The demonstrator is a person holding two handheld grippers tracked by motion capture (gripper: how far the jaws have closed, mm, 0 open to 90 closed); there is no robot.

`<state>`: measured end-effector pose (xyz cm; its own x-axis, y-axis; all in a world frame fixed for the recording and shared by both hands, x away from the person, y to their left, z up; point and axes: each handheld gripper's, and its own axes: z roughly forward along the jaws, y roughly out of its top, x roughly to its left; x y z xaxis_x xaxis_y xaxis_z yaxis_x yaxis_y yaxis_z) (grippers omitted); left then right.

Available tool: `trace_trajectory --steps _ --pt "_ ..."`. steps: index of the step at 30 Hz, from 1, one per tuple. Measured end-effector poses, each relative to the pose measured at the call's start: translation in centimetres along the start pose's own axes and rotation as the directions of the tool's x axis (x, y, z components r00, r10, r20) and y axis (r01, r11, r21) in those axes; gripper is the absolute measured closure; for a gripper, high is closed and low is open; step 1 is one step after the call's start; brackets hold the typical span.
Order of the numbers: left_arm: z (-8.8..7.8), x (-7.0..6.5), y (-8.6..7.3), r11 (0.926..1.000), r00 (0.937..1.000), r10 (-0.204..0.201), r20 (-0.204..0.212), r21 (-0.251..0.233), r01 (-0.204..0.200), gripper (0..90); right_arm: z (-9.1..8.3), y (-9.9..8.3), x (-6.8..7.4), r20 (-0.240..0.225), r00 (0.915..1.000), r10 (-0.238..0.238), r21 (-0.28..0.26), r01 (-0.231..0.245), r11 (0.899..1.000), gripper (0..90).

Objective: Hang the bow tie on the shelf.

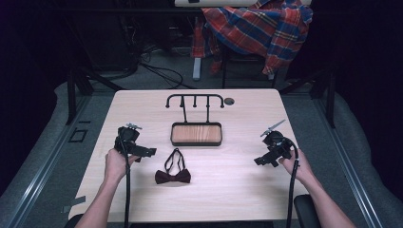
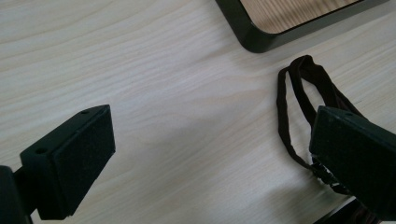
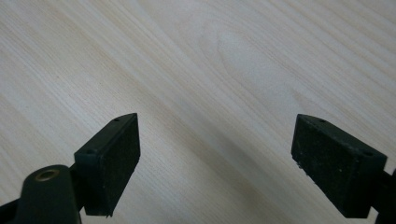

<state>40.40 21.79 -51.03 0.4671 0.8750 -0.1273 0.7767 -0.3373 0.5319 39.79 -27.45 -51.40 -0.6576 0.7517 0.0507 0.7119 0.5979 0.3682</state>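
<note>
We are seeing the left gripper [image 2: 205, 154] hovering over the pale wood-grain table [image 2: 177, 93], its flat, matte black pads spread wide and holding nothing. A dark maroon bow tie [image 1: 173, 177] is lying flat on the table; its thin looped strap [image 2: 299, 98] is curving just beyond the right-hand pad. Past the pads, a black-rimmed, rounded-corner tray stand [image 2: 252, 35] with a wood inlay is sitting. The right gripper [image 3: 217, 163] is likewise gaping wide over bare grain, well apart from the tie.
</note>
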Motion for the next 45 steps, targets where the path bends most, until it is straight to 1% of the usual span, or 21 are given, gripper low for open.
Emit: trace_trajectory --steps 1,2,3,5,6,10,18,23,24,26,28,31,32,33,35,36,38,39,42,44,45 --pt "0.2 -0.2 0.1 1.0 1.0 0.001 0.003 0.002 -0.001 0.5 0.1 0.0 0.0 0.001 0.9999 0.01 -0.009 -0.01 1.0 15.4" --pt "0.3 -0.3 0.2 1.0 1.0 0.006 0.008 0.004 -0.006 0.2 0.5 -0.2 0.3 -0.012 0.9984 0.056 -0.065 -0.056 0.996 15.4" --pt "0.5 -0.5 0.4 0.9999 0.9999 0.009 0.012 0.01 -0.009 0.1 0.5 -0.2 0.3 -0.013 0.9983 0.056 -0.066 -0.057 0.996 15.4" --pt "0.9 -0.9 0.6 0.9997 0.9997 0.019 0.015 0.016 -0.02 0.4 0.5 -0.2 0.3 -0.009 0.9985 0.054 -0.063 -0.054 0.997 15.4" --pt "1.1 -1.1 0.8 0.9995 0.9995 0.025 0.019 0.019 -0.025 0.4 0.2 0.0 0.1 -0.007 0.9998 0.019 -0.017 -0.019 1.0 15.4" --pt "1.5 -1.6 1.1 0.9992 0.9993 0.028 0.023 0.029 -0.029 1.5 0.2 -0.1 0.1 -0.011 0.9995 0.03 -0.029 -0.03 0.999 15.4" --pt "2.2 -2.1 1.3 0.9987 0.9993 0.025 0.026 0.043 -0.026 0.1 0.1 -0.1 0.1 -0.014 0.9998 0.017 -0.014 -0.017 1.0 15.4" --pt "2.8 -2.7 1.6 0.9976 0.9983 0.051 0.028 0.045 -0.052 0.5 0.2 -0.1 0.1 -0.014 0.9998 0.015 -0.014 -0.015 1.0 15.4" --pt "2.8 -2.8 1.6 0.9976 0.998 0.057 0.027 0.036 -0.058 5.1 0.2 -0.1 0.1 -0.013 0.9998 0.016 -0.016 -0.017 1.0 15.4" --pt "3.0 -3.2 1.9 0.9981 0.9974 0.055 0.048 0.024 -0.056 5.7 0.2 -0.1 0.1 -0.012 0.9999 0.008 -0.008 -0.008 1.0 15.4" --pt "3.3 -3.4 2.0 0.9981 0.9964 0.056 0.064 0.02 -0.058 12.6 0.2 -0.1 0.1 -0.017 0.9997 0.017 -0.017 -0.018 1.0 15.4" --pt "3.8 -3.7 2.2 0.9968 0.9942 0.065 0.086 0.041 -0.069 16.0 0.1 -0.1 0.0 -0.019 0.9998 0.006 -0.003 -0.006 1.0 15.4" --pt "4.3 -3.7 2.2 0.9965 0.9933 0.063 0.098 0.05 -0.068 20.5 0.1 -0.2 0.1 -0.023 0.9996 0.015 -0.01 -0.015 1.0 15.4" --pt "4.5 -3.8 2.3 0.996 0.9931 0.066 0.097 0.054 -0.072 23.9 0.2 -0.2 0.1 -0.022 0.9996 0.02 -0.013 -0.02 1.0 15.4" --pt "4.6 -3.9 2.3 0.9956 0.9934 0.068 0.093 0.059 -0.073 25.5 0.1 -0.2 -0.1 -0.017 0.9998 0.009 0.001 -0.009 1.0 15.4" --pt "4.8 -4.1 2.4 0.9952 0.9932 0.068 0.094 0.063 -0.074 29.9 0.3 -0.3 0.1 -0.014 0.9994 0.031 -0.024 -0.032 0.999 15.4" --pt "5.0 -4.2 2.4 0.9953 0.9929 0.065 0.1 0.065 -0.072 32.3 0.3 -0.2 0.0 -0.023 0.9993 0.029 -0.023 -0.03 0.999 15.4" --pt "5.0 -4.2 2.4 0.9948 0.9925 0.068 0.102 0.069 -0.075 34.1 0.1 -0.2 -0.1 -0.022 0.9997 0.012 -0.002 -0.012 1.0 15.4" --pt "5.4 -4.5 2.5 0.9928 0.9925 0.073 0.098 0.087 -0.082 43.5 0.2 -0.2 0.0 -0.013 0.9996 0.024 -0.016 -0.024 1.0 15.4" --pt "5.6 -4.6 2.5 0.9914 0.9921 0.077 0.099 0.097 -0.087 46.0 0.3 -0.3 0.1 -0.018 0.9993 0.034 -0.028 -0.035 0.999 15.4" --pt "5.6 -4.7 2.6 0.9913 0.9922 0.073 0.101 0.102 -0.084 49.2 0.2 -0.2 0.0 -0.02 0.9996 0.021 -0.013 -0.021 1.0 15.4"
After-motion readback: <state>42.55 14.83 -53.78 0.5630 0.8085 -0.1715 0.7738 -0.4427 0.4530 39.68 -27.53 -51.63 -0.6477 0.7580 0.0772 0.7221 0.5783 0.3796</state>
